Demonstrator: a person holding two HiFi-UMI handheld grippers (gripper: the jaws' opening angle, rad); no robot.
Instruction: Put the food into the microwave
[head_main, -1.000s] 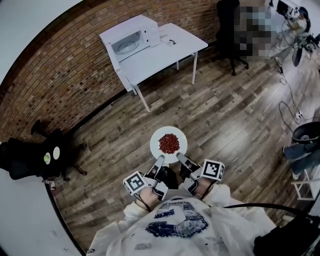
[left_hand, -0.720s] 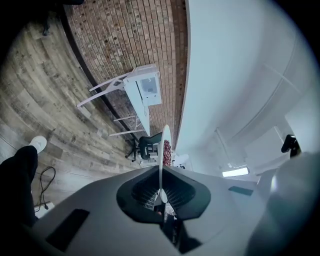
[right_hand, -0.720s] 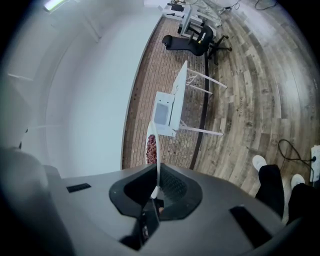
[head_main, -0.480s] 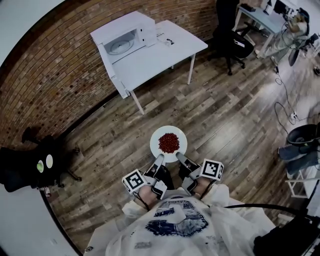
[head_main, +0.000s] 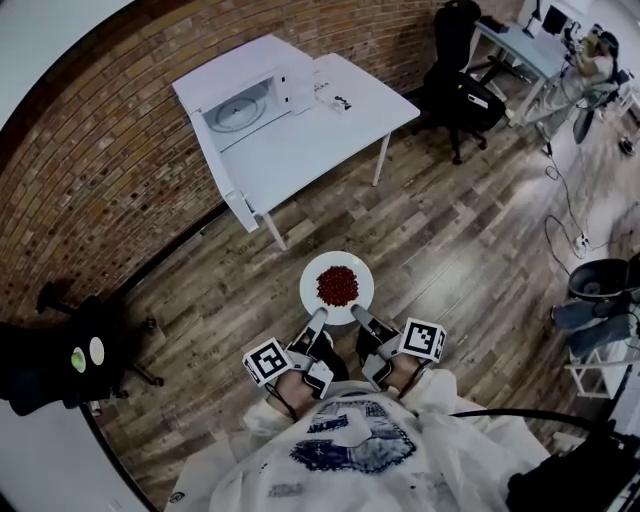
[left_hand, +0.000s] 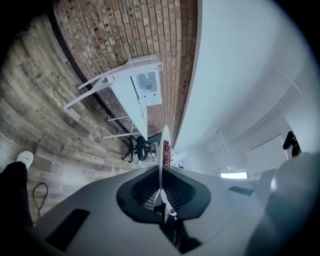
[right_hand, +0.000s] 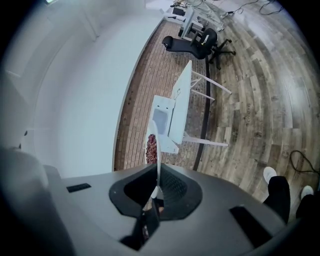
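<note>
Grippers, two: left gripper (head_main: 318, 321) and right gripper (head_main: 358, 316) each pinch the near rim of our one round white plate (head_main: 311, 284) | one red food (head_main: 338, 286) heap just ahead | gripper views show us it edge-on, head view round | one open boxy microwave (head_main: 243, 100) on one white table (head_main: 305, 150) far ahead

The plate (head_main: 312, 292) is white, and the heaped food (head_main: 338, 286) on it is dark red. At eleven o'clock stand a white microwave (head_main: 245, 95) and a white table (head_main: 310, 140) against a red-brown brick wall (head_main: 110, 170). The plank floor (head_main: 450, 250) is streaked grey-brown. The cubes on my left gripper (head_main: 318, 319) and right gripper (head_main: 357, 314) show black-and-white squares.
</note>
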